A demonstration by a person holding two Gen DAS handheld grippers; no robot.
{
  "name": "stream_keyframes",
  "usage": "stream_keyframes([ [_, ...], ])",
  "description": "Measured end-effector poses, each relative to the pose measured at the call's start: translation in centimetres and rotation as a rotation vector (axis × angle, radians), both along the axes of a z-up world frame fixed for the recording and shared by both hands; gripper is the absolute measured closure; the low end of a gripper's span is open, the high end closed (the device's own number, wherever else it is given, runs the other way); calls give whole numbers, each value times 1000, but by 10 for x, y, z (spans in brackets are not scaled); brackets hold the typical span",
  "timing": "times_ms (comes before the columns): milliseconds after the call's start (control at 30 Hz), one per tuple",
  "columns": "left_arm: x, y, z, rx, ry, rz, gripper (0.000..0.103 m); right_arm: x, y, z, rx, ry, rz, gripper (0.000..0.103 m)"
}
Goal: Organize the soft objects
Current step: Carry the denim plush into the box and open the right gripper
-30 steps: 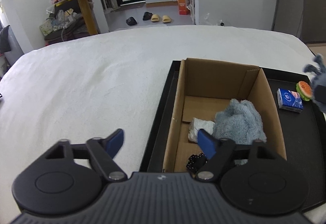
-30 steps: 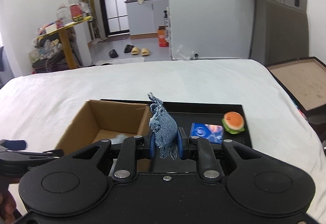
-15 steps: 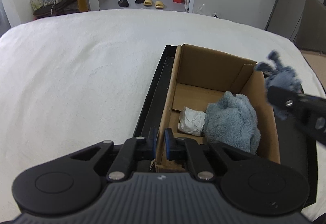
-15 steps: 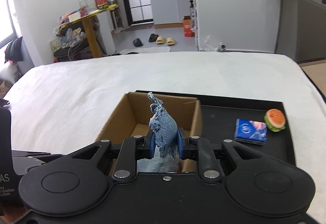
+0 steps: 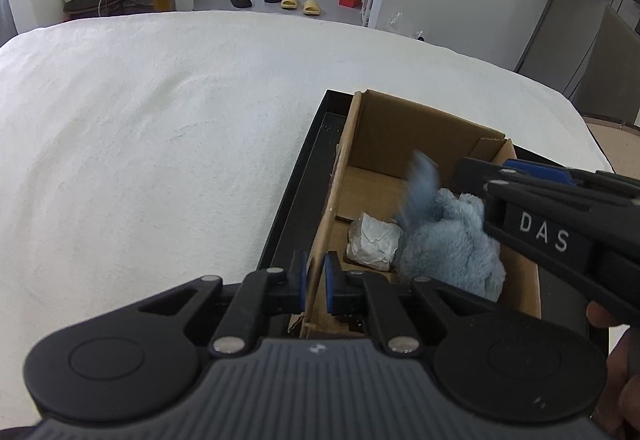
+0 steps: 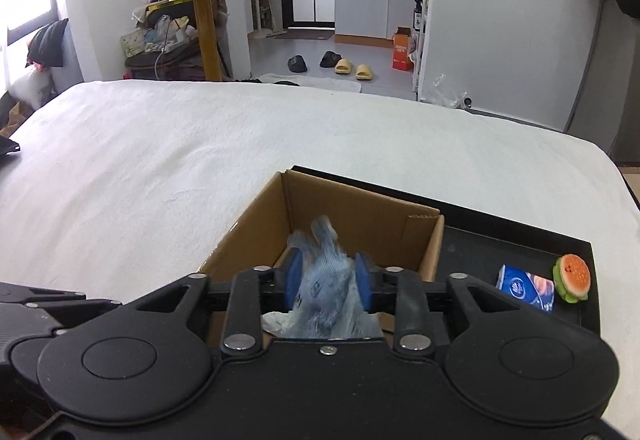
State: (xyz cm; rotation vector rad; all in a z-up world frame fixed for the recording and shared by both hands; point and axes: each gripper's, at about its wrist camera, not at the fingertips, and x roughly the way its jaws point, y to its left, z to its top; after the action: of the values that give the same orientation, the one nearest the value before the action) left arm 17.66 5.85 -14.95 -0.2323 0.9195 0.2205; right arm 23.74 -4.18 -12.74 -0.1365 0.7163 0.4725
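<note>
1. One cardboard box point(image 6: 362, 218) stood on one black tray point(image 6: 520, 240).
2. Three soft things lay in it: denim piece point(image 6: 328, 280), fluffy blue cloth point(image 5: 452, 240), white wad point(image 5: 372, 240).
3. One tissue pack point(image 6: 526, 286), one burger toy point(image 6: 572, 276).

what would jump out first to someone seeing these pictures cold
Probably the open cardboard box standing in a black tray on the white bed, with a blurred blue denim piece between the pads of the right gripper, whose jaws have just been opening above the box. Next, the left gripper is clamped on the box's near wall. A fluffy blue cloth lies inside, and a burger toy sits at the tray's right end.
</note>
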Motion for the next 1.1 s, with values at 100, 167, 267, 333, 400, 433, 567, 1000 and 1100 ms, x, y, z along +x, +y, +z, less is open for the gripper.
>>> stream_keyframes([
  [100,0,1,0,-5,-1,0,95,-3,-1,0,-10,-18,-5,52],
  [167,0,2,0,-11,-2,2,95,-6,-4,-1,-8,-13,-12,52],
  [267,-1,1,1,-11,-1,-3,95,-11,-9,-3,0,-1,-24,52],
  [333,0,0,2,-3,-1,-6,94,-15,-13,-5,2,1,-33,52],
  [400,0,-2,3,17,3,-7,92,-19,-17,-5,9,3,-41,52],
  [433,0,-3,3,24,3,-10,91,-21,-19,-4,10,2,-44,52],
  [567,1,-6,5,51,4,-11,87,-24,-24,-1,5,-11,-47,52],
  [1000,-2,-22,13,205,-43,-7,44,-23,-62,-8,46,8,-109,51],
  [1100,2,-26,11,232,-39,-12,37,-21,-73,-12,53,12,-125,49],
])
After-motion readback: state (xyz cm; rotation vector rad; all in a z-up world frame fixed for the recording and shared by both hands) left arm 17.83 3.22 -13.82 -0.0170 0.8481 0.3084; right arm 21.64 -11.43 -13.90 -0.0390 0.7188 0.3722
